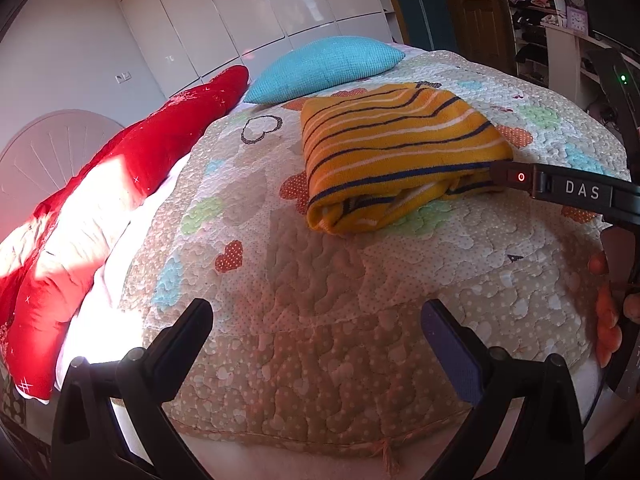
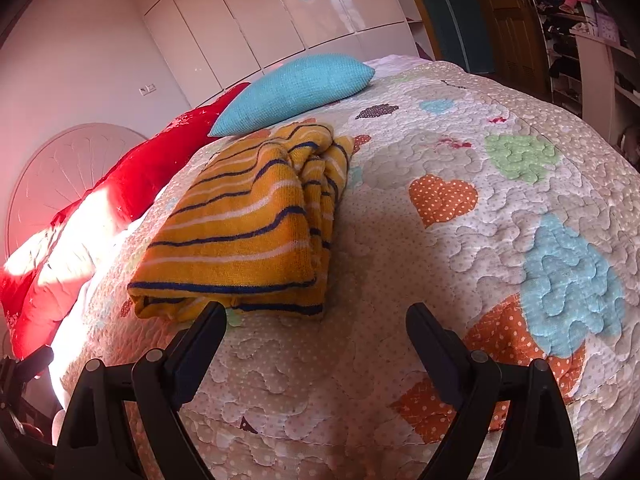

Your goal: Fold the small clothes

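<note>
A yellow garment with dark blue and white stripes lies folded into a thick rectangle on the quilted bedspread. It also shows in the right wrist view, just beyond the fingers. My left gripper is open and empty, well short of the garment, over bare quilt. My right gripper is open and empty, its left fingertip close to the garment's near edge. The right gripper's black body shows at the garment's right edge in the left wrist view.
A turquoise pillow lies behind the garment and red cushions lie along the left side. White wardrobe doors stand behind the bed. Cluttered shelves and a wooden door are at the far right.
</note>
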The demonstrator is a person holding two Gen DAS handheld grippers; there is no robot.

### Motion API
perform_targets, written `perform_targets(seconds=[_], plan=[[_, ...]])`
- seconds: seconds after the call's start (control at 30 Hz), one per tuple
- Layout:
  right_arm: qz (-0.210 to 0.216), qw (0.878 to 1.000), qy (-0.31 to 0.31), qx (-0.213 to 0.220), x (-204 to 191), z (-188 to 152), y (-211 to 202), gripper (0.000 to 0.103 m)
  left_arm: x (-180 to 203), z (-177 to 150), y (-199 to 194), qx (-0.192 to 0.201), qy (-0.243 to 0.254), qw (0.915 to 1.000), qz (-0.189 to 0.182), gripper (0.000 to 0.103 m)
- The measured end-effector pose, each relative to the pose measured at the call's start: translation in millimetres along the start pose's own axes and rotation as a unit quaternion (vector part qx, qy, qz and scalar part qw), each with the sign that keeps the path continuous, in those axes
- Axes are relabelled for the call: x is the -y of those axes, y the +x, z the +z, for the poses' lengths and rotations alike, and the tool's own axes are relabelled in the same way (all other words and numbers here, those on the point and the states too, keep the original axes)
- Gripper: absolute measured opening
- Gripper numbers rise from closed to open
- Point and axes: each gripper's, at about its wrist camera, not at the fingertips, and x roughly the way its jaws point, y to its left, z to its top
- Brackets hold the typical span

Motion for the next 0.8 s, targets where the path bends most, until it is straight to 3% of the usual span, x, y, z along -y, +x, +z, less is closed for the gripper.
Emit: perform_targets(seconds=[0.8], plan=[[-0.005, 1.0, -0.007, -0.006, -0.4, 0.2, 3.1, 0.095, -3.6, -9.7, 14.5, -0.033, -0.002, 0.9994, -0.008, 0.103]])
